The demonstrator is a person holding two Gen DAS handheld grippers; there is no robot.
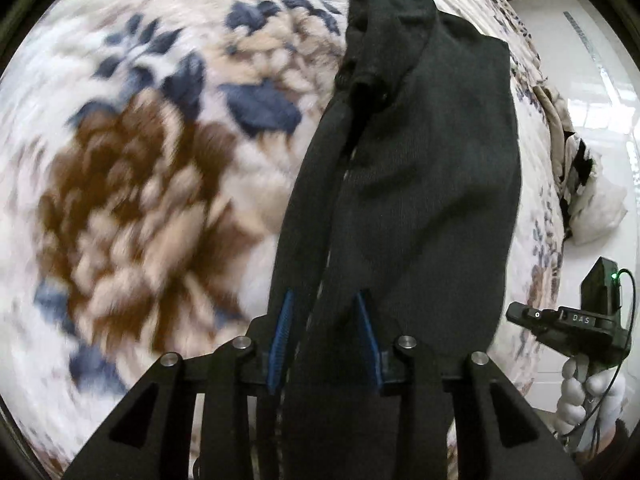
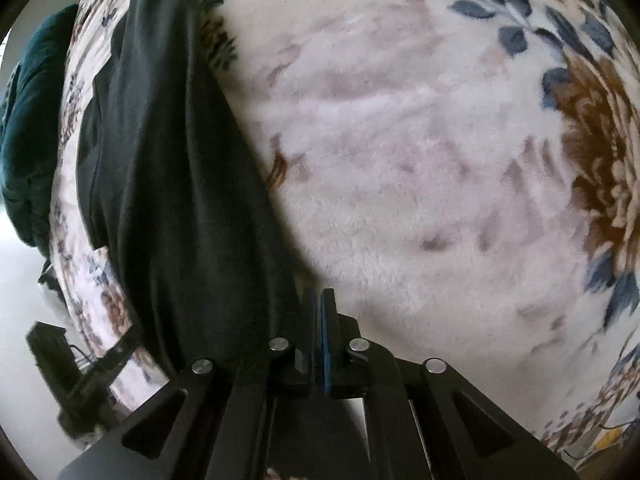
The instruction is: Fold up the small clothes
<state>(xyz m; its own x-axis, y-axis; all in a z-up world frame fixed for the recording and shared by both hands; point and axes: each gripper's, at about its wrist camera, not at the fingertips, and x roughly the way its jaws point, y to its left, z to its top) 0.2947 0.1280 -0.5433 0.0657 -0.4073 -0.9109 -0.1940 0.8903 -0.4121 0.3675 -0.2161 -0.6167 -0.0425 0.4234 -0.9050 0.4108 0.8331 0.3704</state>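
Left wrist view: my left hand-held gripper [image 1: 326,344] has its two blue-padded fingers [image 1: 282,340] clamped on a dark, near-black knit garment [image 1: 420,168], a long, soft piece of cloth that passes between the pads and runs away from the camera across the bed. The garment lies lengthwise in loose folds, with a rumpled, bunched end at the far side, and it rests on a cream plush blanket printed with brown and navy flowers [image 1: 132,184], which covers the bed. The blanket pattern is motion-blurred in this view, so its finer detail cannot be read. At the lower right, my gloved right hand [image 1: 580,392] grips the handle of the other device, on which a small green light shows. Right wrist view: my right hand-held gripper [image 2: 320,336] has its fingers pressed together, blue pads meeting; whether a fold of cloth is pinched between them I cannot tell. The same dark garment [image 2: 172,152] lies just to the left of this gripper, stretched along the floral blanket [image 2: 400,140]. A dark teal cloth heap [image 2: 32,120] sits beyond the blanket's left edge.
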